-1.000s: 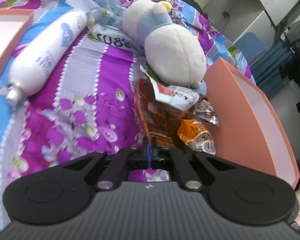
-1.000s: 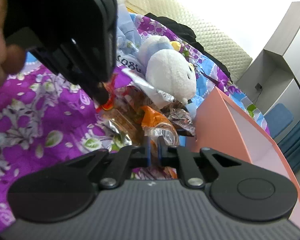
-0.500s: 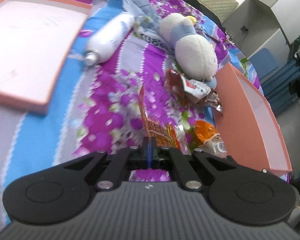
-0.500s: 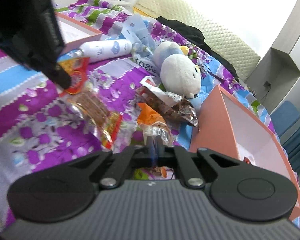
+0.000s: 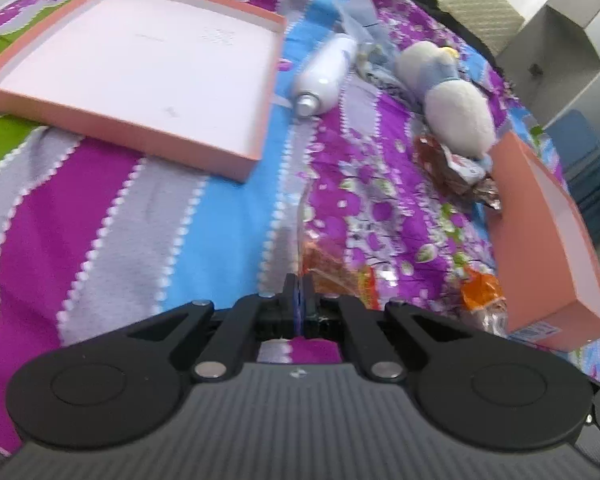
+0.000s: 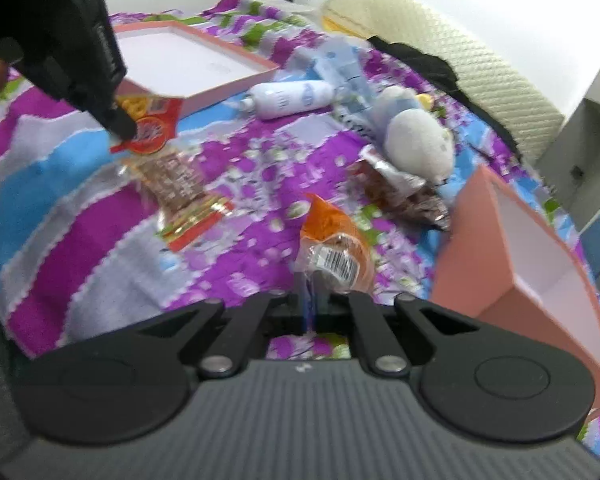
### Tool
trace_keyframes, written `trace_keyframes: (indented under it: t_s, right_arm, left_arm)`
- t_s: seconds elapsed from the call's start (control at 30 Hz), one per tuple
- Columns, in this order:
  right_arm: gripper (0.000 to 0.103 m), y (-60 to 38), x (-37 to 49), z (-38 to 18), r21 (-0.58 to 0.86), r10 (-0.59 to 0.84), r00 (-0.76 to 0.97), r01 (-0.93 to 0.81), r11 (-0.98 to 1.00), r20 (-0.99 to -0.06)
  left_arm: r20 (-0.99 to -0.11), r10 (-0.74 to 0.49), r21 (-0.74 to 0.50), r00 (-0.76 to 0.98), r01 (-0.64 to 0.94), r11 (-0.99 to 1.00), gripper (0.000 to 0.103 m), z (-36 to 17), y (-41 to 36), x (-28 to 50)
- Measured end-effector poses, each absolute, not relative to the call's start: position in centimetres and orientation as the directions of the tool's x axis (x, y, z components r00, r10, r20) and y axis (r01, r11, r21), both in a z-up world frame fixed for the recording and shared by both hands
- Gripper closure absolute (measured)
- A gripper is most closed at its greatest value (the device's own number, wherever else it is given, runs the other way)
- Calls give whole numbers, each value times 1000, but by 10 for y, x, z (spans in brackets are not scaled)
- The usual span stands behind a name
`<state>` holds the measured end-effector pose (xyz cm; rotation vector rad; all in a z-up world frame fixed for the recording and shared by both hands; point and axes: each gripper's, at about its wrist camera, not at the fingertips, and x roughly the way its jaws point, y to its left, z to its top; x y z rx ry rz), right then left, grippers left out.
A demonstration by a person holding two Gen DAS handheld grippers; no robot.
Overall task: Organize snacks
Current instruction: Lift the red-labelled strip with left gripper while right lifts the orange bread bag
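My left gripper (image 6: 122, 126) is clamped on the top edge of a long red snack packet (image 6: 172, 176), which hangs down and trails away from it toward the bedspread (image 5: 100, 216). My right gripper (image 6: 309, 304) is pinched shut on the clear end of an orange snack bag (image 6: 334, 240), whose length runs straight ahead of the fingers. The relation that matters: the deep pink box (image 6: 540, 256) sits just to the right of the orange bag, open side up, much nearer my right hand than my left. The shallow pink lid (image 5: 140, 68) lies ahead and left of my left gripper. I judge the orange bag needs only a short swing right.
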<state>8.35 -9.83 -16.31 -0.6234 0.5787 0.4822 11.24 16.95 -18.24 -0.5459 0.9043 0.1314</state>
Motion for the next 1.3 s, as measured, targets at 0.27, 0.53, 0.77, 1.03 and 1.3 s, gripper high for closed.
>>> trace_keyframes:
  t_s: [0.27,0.53,0.77,1.03,1.3]
  right_arm:
    - [83,-105,84,-164,-277,328,667,-634,722,-669]
    - [33,-123,99,-157,-114,401,641,-608,786,-655]
    - [33,-130,126,-167,-57,390,617,-578,814,-683]
    - [33,-131,143,-180,-79,407,597,-622,779,-692]
    - [31,-131,154,-193,-36,432,560,-639,768,-707]
  left_arm:
    - [-818,-10,-277,575,-378,884,53,-184,168,101]
    - [-774,-62,-255,630,-221,941,39,-160,133,107]
    - [-817,-29,-151,576,-165,975,31,-188,100,146]
    - [-859,29,-22,512,-93,995,16,-221,79,163]
    - [-867,9,-66,498,-133,989,21,-226,86,170]
